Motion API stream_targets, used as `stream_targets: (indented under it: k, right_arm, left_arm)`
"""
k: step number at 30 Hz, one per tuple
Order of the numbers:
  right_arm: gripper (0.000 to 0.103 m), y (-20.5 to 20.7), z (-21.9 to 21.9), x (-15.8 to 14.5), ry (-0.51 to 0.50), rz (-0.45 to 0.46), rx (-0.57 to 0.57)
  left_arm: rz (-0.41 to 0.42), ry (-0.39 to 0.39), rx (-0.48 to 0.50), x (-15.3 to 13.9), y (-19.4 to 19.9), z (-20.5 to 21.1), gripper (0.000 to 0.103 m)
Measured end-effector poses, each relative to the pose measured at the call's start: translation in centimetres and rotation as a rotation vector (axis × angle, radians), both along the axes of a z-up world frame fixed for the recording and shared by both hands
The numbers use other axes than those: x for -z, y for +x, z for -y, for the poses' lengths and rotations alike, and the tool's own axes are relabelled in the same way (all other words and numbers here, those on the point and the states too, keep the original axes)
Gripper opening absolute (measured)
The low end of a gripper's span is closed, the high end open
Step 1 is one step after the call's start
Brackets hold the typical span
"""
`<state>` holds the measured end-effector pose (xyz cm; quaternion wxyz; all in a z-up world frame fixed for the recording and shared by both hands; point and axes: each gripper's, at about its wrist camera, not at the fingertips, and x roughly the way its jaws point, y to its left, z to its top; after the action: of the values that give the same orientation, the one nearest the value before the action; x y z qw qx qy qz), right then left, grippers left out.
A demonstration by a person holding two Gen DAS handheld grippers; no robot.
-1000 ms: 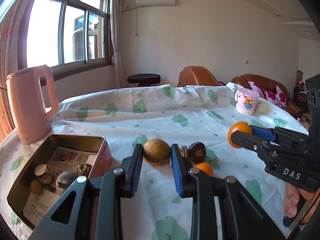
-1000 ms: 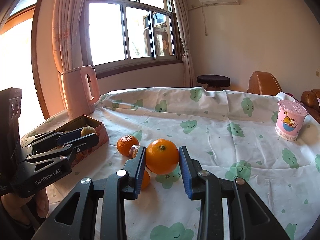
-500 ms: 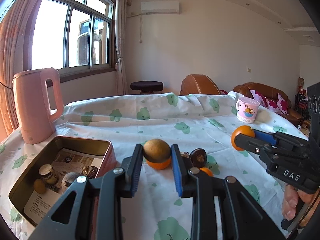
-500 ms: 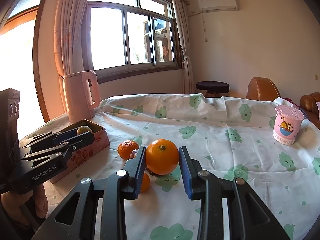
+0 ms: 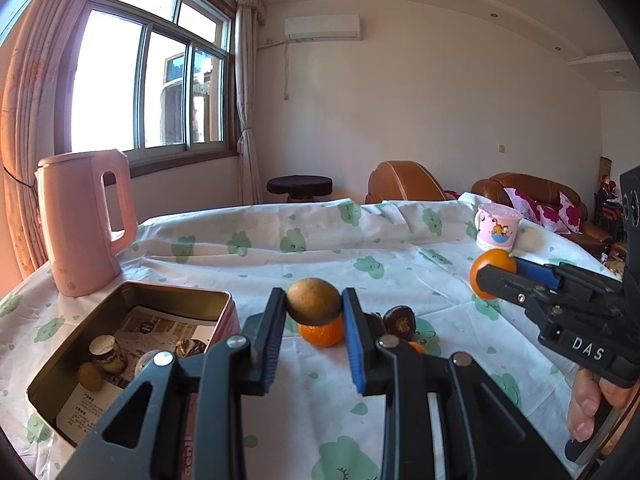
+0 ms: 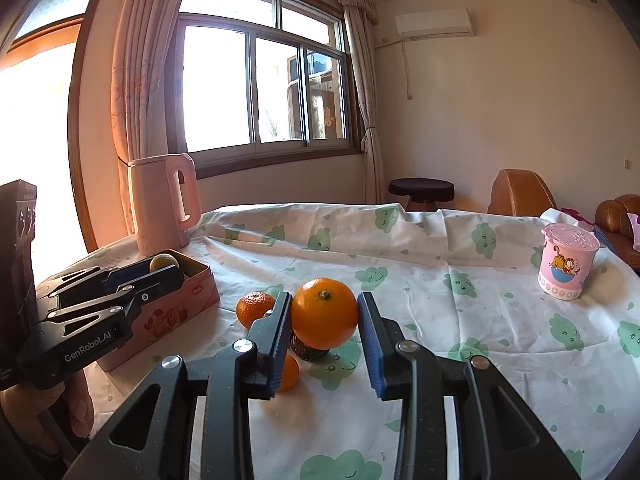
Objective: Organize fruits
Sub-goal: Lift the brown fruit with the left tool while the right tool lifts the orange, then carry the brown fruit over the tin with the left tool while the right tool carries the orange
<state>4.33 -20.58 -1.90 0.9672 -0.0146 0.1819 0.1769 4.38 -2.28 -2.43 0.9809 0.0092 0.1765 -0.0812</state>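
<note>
Nearest my left camera, the left tongs [image 5: 314,312] are closed on a brownish-green round fruit [image 5: 314,300], their blue pads pressing its two sides and holding it clear of the tabletop [image 5: 280,420]. Nearest my right camera, the right tongs [image 6: 324,320] clamp a large orange [image 6: 324,314] in the same manner, stem end toward the lens; the same orange appears at the right of the left view [image 5: 493,267], between the tips of the right tongs [image 5: 496,276], with part of a hand [image 5: 588,408] on the handle below.

Just beyond the held fruits, I see loose fruit on the cloud-patterned cloth: a small mandarin [image 6: 254,309], a second small orange [image 6: 289,372] partly behind the left pad, and a dark brown fruit [image 6: 306,350] under the large orange. In the left view the mandarin [image 5: 322,330] sits directly behind the brownish-green fruit, with a dark split fruit [image 5: 399,322] to its right.

To the left stands an open pink tin [image 5: 224,312], lined with a printed leaflet and containing a few small items, among them a yellowish fruit [image 5: 90,376] and a corked jar [image 5: 105,354]. Farther back I note a pink kettle [image 5: 82,224] at the near-left corner of the cloth, and a pink cartoon-printed cup [image 6: 566,264] toward the far right. Beyond the tabletop are a dark stool [image 6: 421,189] and brown leather seating [image 5: 532,190].
</note>
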Motion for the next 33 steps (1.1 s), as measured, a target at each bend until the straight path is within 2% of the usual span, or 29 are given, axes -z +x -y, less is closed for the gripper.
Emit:
stream_targets:
  k: [11, 18, 25, 33]
  right_arm:
    - [0.035, -0.7, -0.2, -0.2, -0.015, 0.043, 0.017]
    - [0.035, -0.3, -0.8, -0.2, -0.024, 0.031, 0.001]
    - [0.035, 0.3, -2.8, -0.1, -0.028, 0.01, -0.053]
    - [0.035, 0.9, -6.4, -0.7, -0.033, -0.019, -0.14]
  left_arm:
    - [0.033, -0.006, -0.024, -0.2, -0.7, -0.4, 0.03]
    - [0.025, -0.01, -0.025, -0.2, -0.8, -0.7, 0.03]
    - [0.0, -0.013, -0.05, -0.1, -1.0, -2.0, 0.03]
    - [-0.032, -0.044, -0.123, 0.1, -0.9, -5.7, 0.03]
